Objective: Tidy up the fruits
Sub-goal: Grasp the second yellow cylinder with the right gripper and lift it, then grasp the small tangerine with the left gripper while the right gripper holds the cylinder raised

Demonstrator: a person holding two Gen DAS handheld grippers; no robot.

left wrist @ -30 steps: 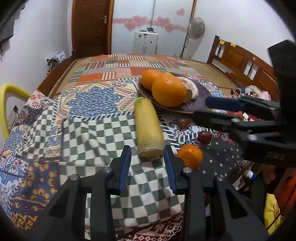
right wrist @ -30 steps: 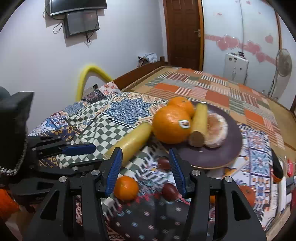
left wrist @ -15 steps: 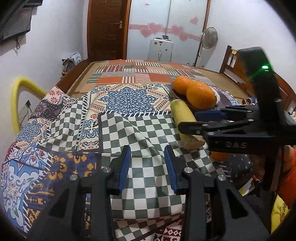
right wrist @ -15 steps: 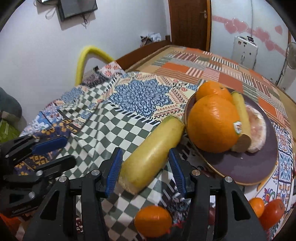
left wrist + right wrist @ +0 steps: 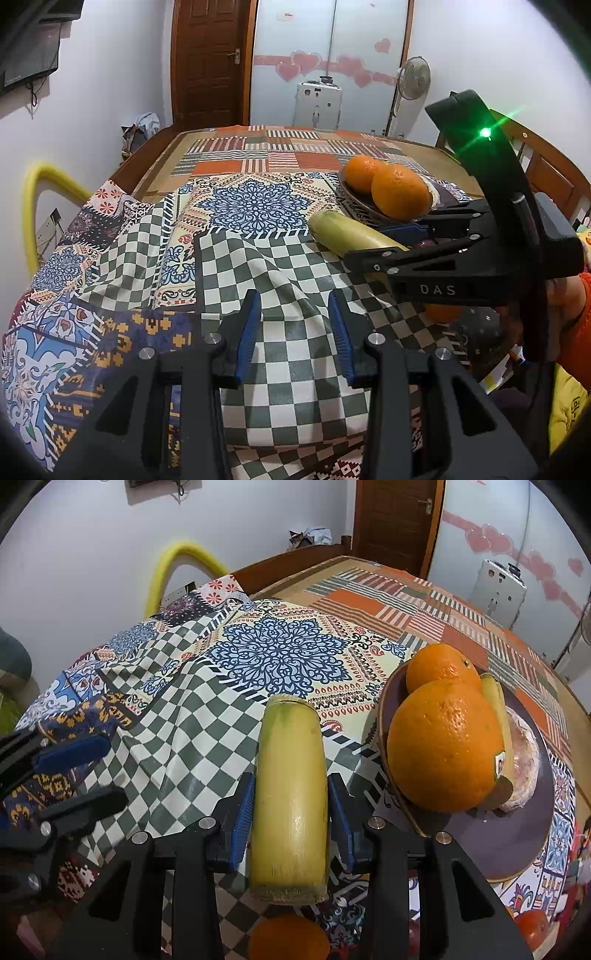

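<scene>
Right claw (image 5: pixel 290 808) closing around the yellow-green stalk (image 5: pixel 290 794) (beside the plate (image 5: pixel 517 849)).

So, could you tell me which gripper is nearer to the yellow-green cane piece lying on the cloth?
Right. The right gripper straddles the cane piece, having just been closing on it. The left gripper hovers over bare checked cloth, off to its side.

Right gripper (image 5: pixel 291 812) jaws have just been closing, blue pads now against both sides of yellow-green sugarcane piece (image 5: pixel 290 797) lying on checkered patchwork cloth (image 5: pixel 177 738). Dark plate (image 5: pixel 517 842) just right holds two oranges (image 5: pixel 443 746), a smaller cane piece, a peeled fruit. Small orange (image 5: pixel 288 938) bottom edge. Left gripper (image 5: pixel 55 775) at left.
</scene>
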